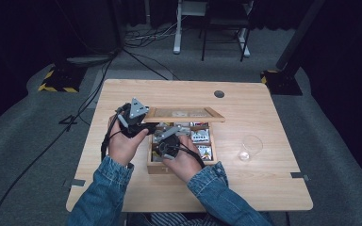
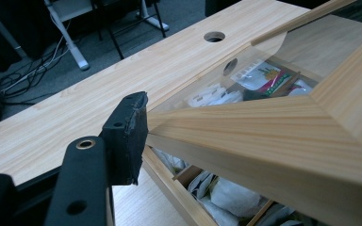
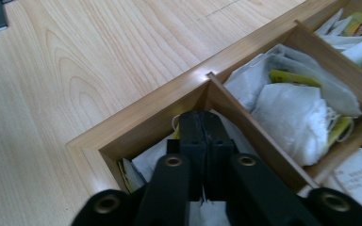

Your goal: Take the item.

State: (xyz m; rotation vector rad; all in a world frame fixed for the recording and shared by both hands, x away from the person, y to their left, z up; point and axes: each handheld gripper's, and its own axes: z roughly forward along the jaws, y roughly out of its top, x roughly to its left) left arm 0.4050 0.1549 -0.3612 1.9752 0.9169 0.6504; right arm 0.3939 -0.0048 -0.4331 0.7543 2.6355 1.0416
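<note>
Wooden table (image 1: 245,179): right gripper (image 3: 202,141) closed inside tea box (image 3: 141,120).

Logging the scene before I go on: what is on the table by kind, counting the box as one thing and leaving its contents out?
Wooden box, lid held up: 1
Clear glass: 1
Hand-held claws, left claw at the lid, right claw shut inside a corner compartment: 2
Total: 4

The high view looks forward and down on the whole table (image 1: 264,188). The left gripper view sits close under the wooden box's lid (image 2: 283,127), facing across the tabletop. The right gripper view peers steeply into the same wooden box (image 3: 136,127).
</note>
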